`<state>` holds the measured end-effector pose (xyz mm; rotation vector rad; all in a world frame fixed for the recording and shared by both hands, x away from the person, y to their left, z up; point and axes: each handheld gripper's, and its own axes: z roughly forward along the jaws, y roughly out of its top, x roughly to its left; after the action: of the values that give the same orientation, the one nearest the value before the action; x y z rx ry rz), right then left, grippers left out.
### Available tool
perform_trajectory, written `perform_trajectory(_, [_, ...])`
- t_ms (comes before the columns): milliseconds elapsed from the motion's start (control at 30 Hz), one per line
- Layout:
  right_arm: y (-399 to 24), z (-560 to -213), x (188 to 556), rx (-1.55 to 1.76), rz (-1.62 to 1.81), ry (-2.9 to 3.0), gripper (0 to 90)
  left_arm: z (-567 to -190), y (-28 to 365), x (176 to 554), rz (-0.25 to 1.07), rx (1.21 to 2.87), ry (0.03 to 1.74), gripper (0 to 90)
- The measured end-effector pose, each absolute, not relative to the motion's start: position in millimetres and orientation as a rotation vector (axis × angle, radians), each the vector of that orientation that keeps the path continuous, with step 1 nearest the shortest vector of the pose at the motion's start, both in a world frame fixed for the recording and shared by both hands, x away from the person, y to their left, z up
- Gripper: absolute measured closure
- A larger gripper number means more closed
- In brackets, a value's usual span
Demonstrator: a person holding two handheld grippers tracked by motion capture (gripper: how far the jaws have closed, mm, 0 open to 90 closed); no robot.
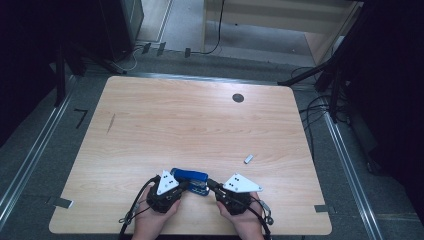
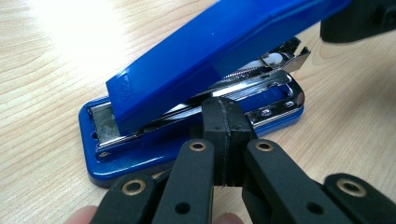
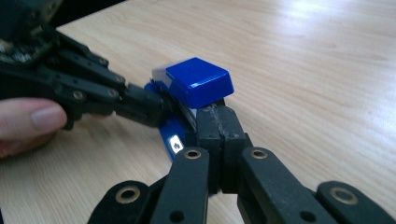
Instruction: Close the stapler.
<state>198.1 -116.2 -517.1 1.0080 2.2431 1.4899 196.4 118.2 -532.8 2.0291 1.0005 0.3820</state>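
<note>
A blue stapler (image 1: 190,175) lies near the table's front edge, between my two grippers. Its blue top (image 2: 210,51) is tilted up off the metal magazine and the blue base. My left gripper (image 2: 228,115) is shut, with nothing between its pads, and its tips rest against the stapler's side at the magazine. My right gripper (image 3: 217,122) is shut too, its tips just under the raised end of the stapler's top (image 3: 198,81). In the high view, the left gripper (image 1: 186,185) and the right gripper (image 1: 211,184) meet the stapler from either side.
A small pale strip (image 1: 248,159) lies on the wooden table (image 1: 165,120) to the right of the stapler. A dark round grommet (image 1: 238,98) sits far back. Cables and dark stands ring the table on the floor.
</note>
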Motion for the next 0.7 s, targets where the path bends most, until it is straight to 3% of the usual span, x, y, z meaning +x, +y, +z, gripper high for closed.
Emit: perform_trajectory(700, [-105,-495,203,0.92,1.527,2.208,90.0,-533,114,193,0.447,2.052,0.976,90.0])
